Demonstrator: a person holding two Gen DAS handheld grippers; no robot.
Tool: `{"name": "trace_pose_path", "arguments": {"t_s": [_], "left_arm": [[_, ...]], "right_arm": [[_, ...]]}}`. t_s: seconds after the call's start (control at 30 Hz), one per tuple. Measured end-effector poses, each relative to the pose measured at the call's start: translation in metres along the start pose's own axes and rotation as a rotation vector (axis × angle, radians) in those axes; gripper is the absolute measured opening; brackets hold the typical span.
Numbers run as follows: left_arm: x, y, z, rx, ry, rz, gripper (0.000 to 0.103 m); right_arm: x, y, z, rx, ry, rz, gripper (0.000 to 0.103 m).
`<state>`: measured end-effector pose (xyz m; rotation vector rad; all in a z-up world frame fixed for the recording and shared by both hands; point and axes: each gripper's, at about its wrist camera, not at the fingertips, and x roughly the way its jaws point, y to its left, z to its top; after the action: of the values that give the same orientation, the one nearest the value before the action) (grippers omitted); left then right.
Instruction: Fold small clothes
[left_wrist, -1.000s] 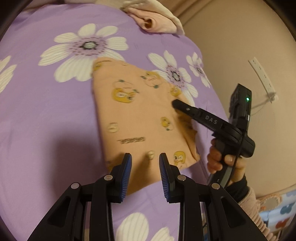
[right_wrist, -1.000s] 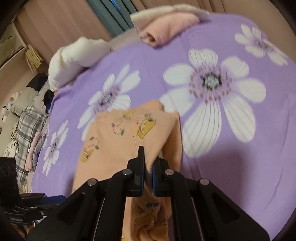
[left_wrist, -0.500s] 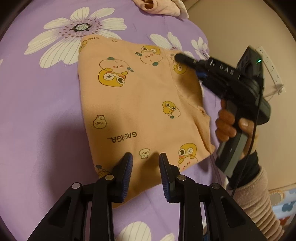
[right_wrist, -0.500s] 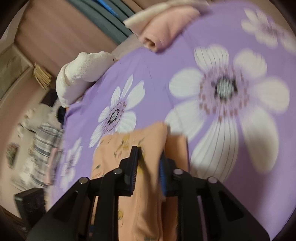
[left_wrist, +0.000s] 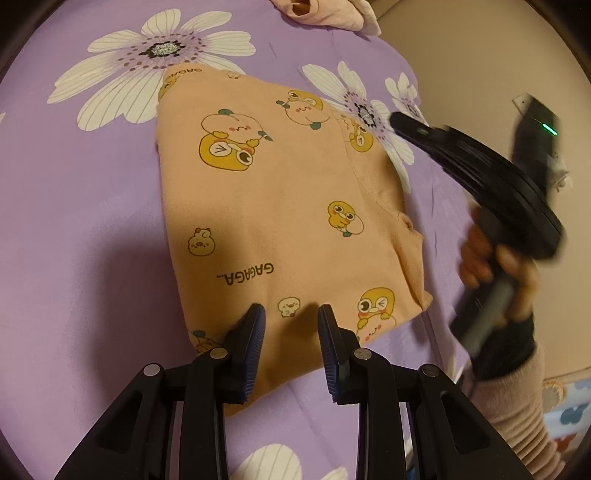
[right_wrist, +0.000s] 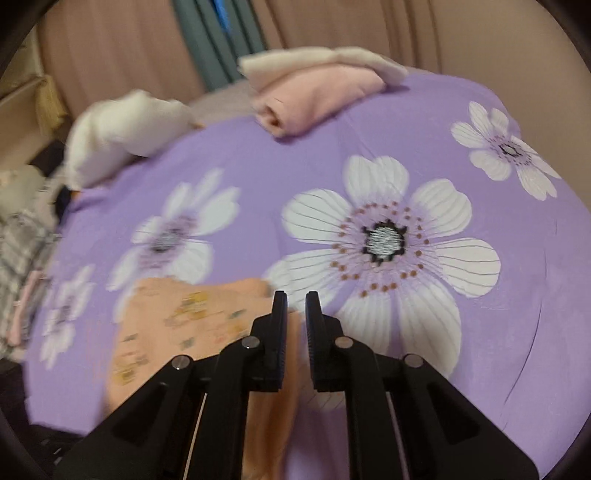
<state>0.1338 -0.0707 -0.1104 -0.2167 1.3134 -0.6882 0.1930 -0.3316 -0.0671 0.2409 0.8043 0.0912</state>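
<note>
Left wrist view. Garment (left_wrist: 288, 229): peach, printed with yellow cartoon ducks and the word "GAGAGA", folded to a flat rectangle, lying on the bed (left_wrist: 81, 236) with its purple sheet and white flowers. Left gripper (left_wrist: 290, 330): fingers partly apart, over the garment's near edge, nothing between them. Right gripper (left_wrist: 402, 123): black, held in a hand (left_wrist: 495, 266) with a pink ribbed sleeve, off the garment's far right corner, above the sheet. Pink clothes (left_wrist: 325, 11): bundled at the bed's far edge.

Right wrist view, blurred. Right gripper (right_wrist: 296, 306): fingers narrowly apart, gap empty as far as the blur allows. Garment (right_wrist: 192, 325): low left, beside and under the left finger. Pink clothes (right_wrist: 314, 96): folded pile, cream piece on top, far end of bed. White bundle (right_wrist: 118, 136): far left.
</note>
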Motion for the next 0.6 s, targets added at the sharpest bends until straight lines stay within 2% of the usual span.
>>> {"name": "trace_pose_path", "arguments": {"t_s": [0.07,0.1,0.27,0.3,0.4,0.47,0.53,0.6], "left_arm": [[0.0,0.0,-0.001,0.004,-0.003,0.0,0.027],[0.0,-0.001,0.0,0.005,-0.004,0.0,0.027],[0.0,0.001,-0.002,0.007,-0.012,-0.007,0.027],[0.001,0.001,-0.002,0.008,-0.013,-0.009,0.027],[0.001,0.002,-0.003,0.015,-0.018,-0.019,0.027],[0.0,0.003,-0.005,0.01,-0.021,-0.026,0.027],[-0.003,0.007,-0.008,-0.007,-0.016,-0.039,0.027],[-0.009,0.01,-0.012,-0.018,-0.013,-0.043,0.027]], "right_arm": [[-0.018,0.015,-0.011,-0.039,0.018,0.112,0.015],[-0.024,0.024,-0.018,-0.065,0.036,0.14,0.017],[-0.046,0.043,-0.061,-0.146,0.097,0.184,0.017],[-0.043,0.043,-0.068,-0.154,0.116,0.173,0.014],[-0.03,0.033,-0.087,-0.17,0.174,0.062,0.011],[-0.031,0.027,-0.091,-0.181,0.163,0.019,0.011],[-0.034,0.022,-0.091,-0.192,0.153,-0.056,0.027],[-0.037,0.018,-0.088,-0.169,0.145,-0.064,0.026]]}}
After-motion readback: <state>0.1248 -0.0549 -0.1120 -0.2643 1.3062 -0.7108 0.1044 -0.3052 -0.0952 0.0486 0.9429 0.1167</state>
